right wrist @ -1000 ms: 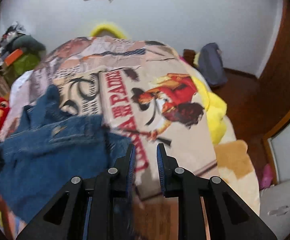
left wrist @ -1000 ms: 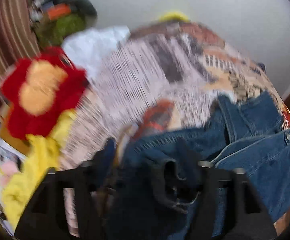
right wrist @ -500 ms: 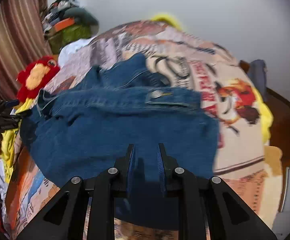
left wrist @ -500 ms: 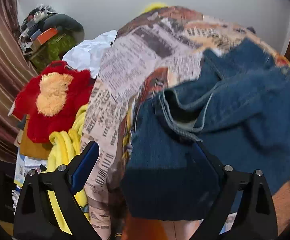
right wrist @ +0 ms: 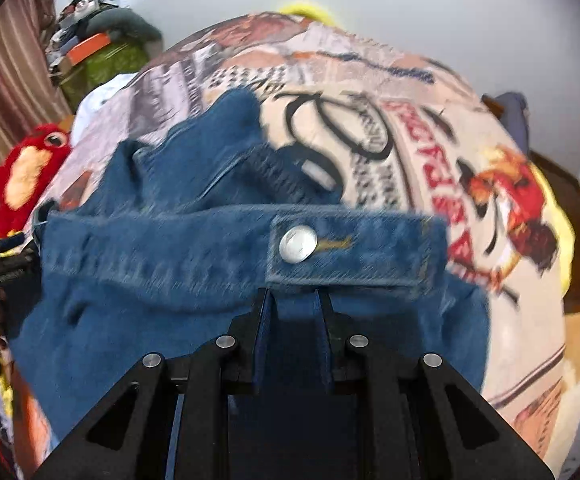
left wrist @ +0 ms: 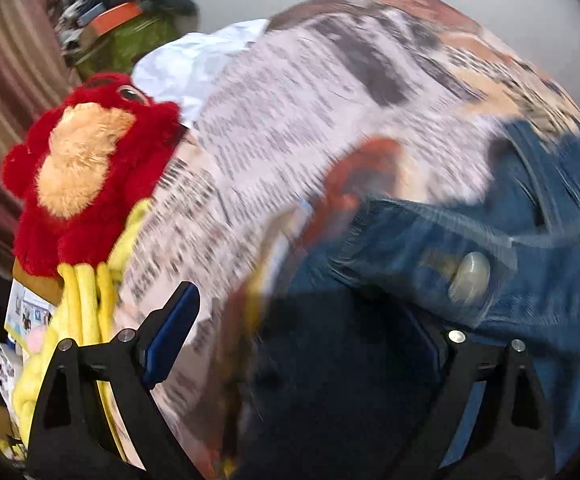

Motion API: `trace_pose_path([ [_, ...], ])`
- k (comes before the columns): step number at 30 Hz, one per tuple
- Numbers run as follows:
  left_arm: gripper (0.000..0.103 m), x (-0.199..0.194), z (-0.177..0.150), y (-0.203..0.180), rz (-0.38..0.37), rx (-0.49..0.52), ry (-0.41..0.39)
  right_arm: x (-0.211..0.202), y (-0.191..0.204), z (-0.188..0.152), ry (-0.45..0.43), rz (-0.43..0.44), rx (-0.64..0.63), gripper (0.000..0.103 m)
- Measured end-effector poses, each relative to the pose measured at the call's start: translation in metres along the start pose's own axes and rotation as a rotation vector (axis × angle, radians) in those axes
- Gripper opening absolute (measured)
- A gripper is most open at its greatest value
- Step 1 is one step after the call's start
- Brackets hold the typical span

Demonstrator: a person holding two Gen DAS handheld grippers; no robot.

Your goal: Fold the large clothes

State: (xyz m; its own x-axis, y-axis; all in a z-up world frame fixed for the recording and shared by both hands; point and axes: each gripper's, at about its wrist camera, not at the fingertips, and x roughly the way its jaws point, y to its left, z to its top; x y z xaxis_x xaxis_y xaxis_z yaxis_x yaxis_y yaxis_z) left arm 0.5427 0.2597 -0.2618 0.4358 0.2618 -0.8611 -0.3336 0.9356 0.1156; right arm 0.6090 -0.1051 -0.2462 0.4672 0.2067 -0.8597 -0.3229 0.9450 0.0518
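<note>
Blue denim jeans (right wrist: 177, 280) lie on the bed's newspaper-print blanket (right wrist: 410, 152), right claw (right wrist: 292, 312) clamped on fabric under the waistband button to steer the fold, left claw (left wrist: 310, 328) spread wide beside them.

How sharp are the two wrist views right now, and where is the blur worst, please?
Left wrist view: heavy motion smear across the newspaper-print bedspread and blue denim garment; the red plush toy stays fairly crisp. Right wrist view: milder blur; the silver snap button reads clearly.
</note>
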Motion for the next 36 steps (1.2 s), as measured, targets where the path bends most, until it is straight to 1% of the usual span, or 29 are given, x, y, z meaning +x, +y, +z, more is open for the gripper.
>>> trace_pose_path([
  [2,0.095,0.006,0.01,0.011,-0.021,-0.053,0.005,0.0,-0.007,0.005,-0.025,0.0,0.027,0.017],
  [3,0.095,0.008,0.013,0.018,-0.035,-0.089,0.013,-0.001,-0.011,0.007,-0.042,-0.016,0.037,0.017],
  [5,0.096,0.009,0.013,0.025,-0.031,-0.107,0.004,-0.002,-0.016,0.007,-0.065,-0.042,0.032,0.017],
  [7,0.098,0.006,0.009,0.027,0.003,-0.085,-0.02,-0.001,-0.019,0.005,-0.065,-0.064,0.023,0.017],
  [8,0.098,0.003,0.006,0.029,0.039,-0.071,-0.037,-0.002,-0.021,0.003,-0.068,-0.114,0.02,0.017],
  [9,0.098,0.002,0.005,0.031,0.125,-0.059,-0.052,-0.003,-0.023,0.001,-0.078,-0.175,0.0,0.017],
  [11,0.096,0.005,0.002,0.04,0.286,-0.04,-0.055,-0.001,-0.027,-0.003,-0.063,-0.19,-0.029,0.017],
  [12,0.093,0.007,-0.001,0.049,0.285,-0.03,-0.04,0.001,-0.03,-0.006,-0.037,-0.192,-0.033,0.017],
  [13,0.089,0.007,-0.003,0.056,0.251,-0.035,-0.023,0.001,-0.031,-0.008,-0.013,-0.229,-0.044,0.017],
  [14,0.088,0.003,-0.007,0.065,0.189,-0.053,0.0,-0.001,-0.031,-0.01,-0.001,-0.304,-0.06,0.017],
  [15,0.088,-0.003,-0.01,0.069,0.146,-0.059,-0.002,-0.005,-0.032,-0.013,-0.005,-0.343,-0.081,0.017],
  [16,0.088,-0.009,-0.012,0.07,0.126,-0.058,-0.01,-0.011,-0.033,-0.016,-0.013,-0.337,-0.092,0.017],
  [17,0.088,-0.021,-0.015,0.071,0.104,-0.046,-0.032,-0.017,-0.033,-0.018,-0.019,-0.318,-0.092,0.017],
  [19,0.089,-0.038,-0.019,0.066,0.084,-0.015,-0.063,-0.034,-0.034,-0.021,-0.033,-0.252,-0.062,0.017],
  [20,0.089,-0.05,-0.021,0.061,0.064,0.012,-0.083,-0.043,-0.032,-0.022,-0.043,-0.214,-0.046,0.017],
  [22,0.089,-0.064,-0.022,0.047,0.028,0.046,-0.106,-0.062,-0.025,-0.023,-0.062,-0.112,-0.01,0.017],
  [23,0.089,-0.075,-0.025,0.037,-0.001,0.075,-0.125,-0.067,-0.021,-0.022,-0.068,-0.07,0.001,0.017],
  [24,0.089,-0.081,-0.026,0.03,-0.018,0.094,-0.137,-0.075,-0.013,-0.021,-0.071,-0.011,0.016,0.017],
  [25,0.089,-0.089,-0.028,0.02,-0.045,0.119,-0.152,-0.078,-0.008,-0.02,-0.07,0.022,0.023,0.017],
  [27,0.089,-0.101,-0.032,0.0,-0.098,0.16,-0.175,-0.083,0.01,-0.018,-0.053,0.114,0.024,0.017],
  [28,0.089,-0.106,-0.034,-0.007,-0.115,0.171,-0.18,-0.084,0.021,-0.019,-0.045,0.143,0.018,0.017],
  [29,0.089,-0.11,-0.036,-0.017,-0.144,0.185,-0.183,-0.085,0.03,-0.021,-0.037,0.165,0.009,0.017],
  [30,0.089,-0.113,-0.039,-0.029,-0.188,0.202,-0.18,-0.083,0.043,-0.022,-0.023,0.19,-0.01,0.017],
  [32,0.089,-0.113,-0.045,-0.046,-0.242,0.224,-0.17,-0.078,0.064,-0.027,-0.003,0.208,-0.052,0.017],
  [33,0.089,-0.111,-0.049,-0.056,-0.27,0.241,-0.158,-0.072,0.077,-0.031,0.012,0.206,-0.088,0.017],
  [35,0.089,-0.103,-0.056,-0.071,-0.3,0.265,-0.132,-0.06,0.095,-0.04,0.041,0.183,-0.144,0.017],
  [36,0.089,-0.094,-0.062,-0.081,-0.313,0.281,-0.105,-0.051,0.102,-0.045,0.061,0.163,-0.172,0.017],
])
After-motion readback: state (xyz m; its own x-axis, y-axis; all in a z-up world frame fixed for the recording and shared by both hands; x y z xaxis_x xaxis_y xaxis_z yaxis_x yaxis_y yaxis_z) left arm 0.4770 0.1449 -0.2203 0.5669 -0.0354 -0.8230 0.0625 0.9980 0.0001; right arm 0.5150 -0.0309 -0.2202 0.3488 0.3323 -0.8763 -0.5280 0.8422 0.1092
